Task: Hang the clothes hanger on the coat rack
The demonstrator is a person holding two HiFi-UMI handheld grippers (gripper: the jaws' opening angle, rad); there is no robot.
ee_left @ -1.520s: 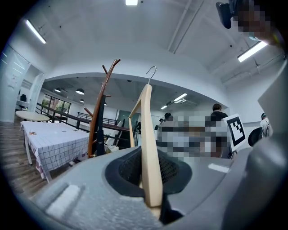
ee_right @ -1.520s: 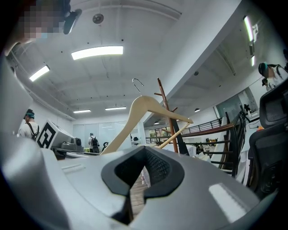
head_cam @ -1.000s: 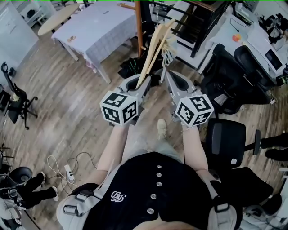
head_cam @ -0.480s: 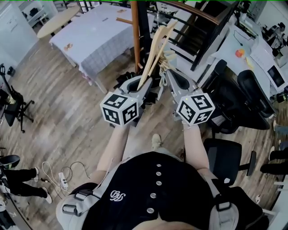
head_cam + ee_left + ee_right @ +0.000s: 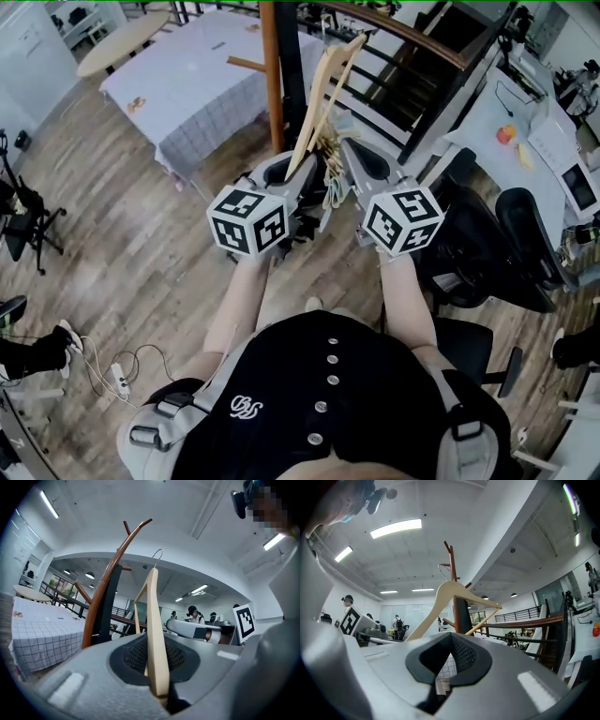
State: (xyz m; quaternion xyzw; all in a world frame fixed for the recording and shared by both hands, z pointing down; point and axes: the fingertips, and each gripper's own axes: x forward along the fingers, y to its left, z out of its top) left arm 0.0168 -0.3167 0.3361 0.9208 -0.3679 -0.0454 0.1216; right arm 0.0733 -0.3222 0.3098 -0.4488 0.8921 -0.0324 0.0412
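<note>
A pale wooden clothes hanger (image 5: 323,94) stands nearly upright out of my left gripper (image 5: 293,176), which is shut on the lower end of one arm. In the left gripper view the hanger (image 5: 154,630) rises between the jaws, its metal hook (image 5: 158,556) on top. The brown wooden coat rack (image 5: 272,80) stands just beyond and left of the hanger; its curved prongs (image 5: 117,559) show close ahead. My right gripper (image 5: 349,155) is beside the left one, holding nothing, with a narrow gap between its jaws. The hanger (image 5: 454,590) and rack pole (image 5: 453,592) show beyond it.
A table with a checked cloth (image 5: 187,70) stands left of the rack. A black railing (image 5: 412,66) runs behind it. Office chairs (image 5: 497,253) and a white desk (image 5: 525,141) are at the right. Cables and a power strip (image 5: 117,370) lie on the wood floor.
Both grippers and the hanger have travelled forward with the person, so the coat rack pole and table now sit nearer. The grip on the hanger has stayed the same.
</note>
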